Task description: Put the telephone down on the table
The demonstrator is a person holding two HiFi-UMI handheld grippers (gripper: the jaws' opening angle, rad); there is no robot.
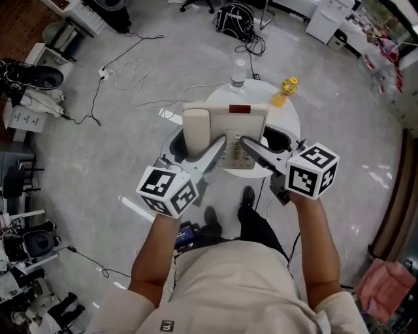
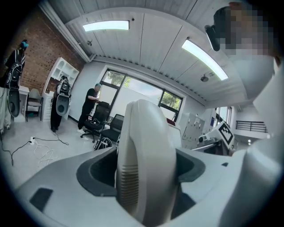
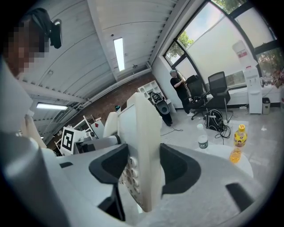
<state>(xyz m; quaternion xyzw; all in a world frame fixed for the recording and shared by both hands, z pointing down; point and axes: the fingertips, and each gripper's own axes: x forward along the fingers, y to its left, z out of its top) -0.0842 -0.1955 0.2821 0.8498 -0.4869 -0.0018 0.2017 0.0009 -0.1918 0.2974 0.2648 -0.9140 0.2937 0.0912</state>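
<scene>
A cream desk telephone (image 1: 225, 127), with its handset on the left and a keypad in the middle, is held between both grippers over the small round white table (image 1: 290, 117). I cannot tell whether it touches the tabletop. My left gripper (image 1: 219, 150) is shut on the handset side (image 2: 148, 159). My right gripper (image 1: 251, 147) is shut on the keypad edge of the base (image 3: 142, 155). In the left gripper view the left gripper (image 2: 146, 175) clamps the telephone, and in the right gripper view the right gripper (image 3: 144, 173) does the same; the phone fills both gaps.
A clear water bottle (image 1: 239, 70) and a yellow drink bottle (image 1: 285, 91) stand at the table's far edge. White cables (image 1: 130, 75) trail across the floor to the left. A black bag (image 1: 235, 19) lies beyond the table. A person (image 2: 91, 108) stands by office chairs far off.
</scene>
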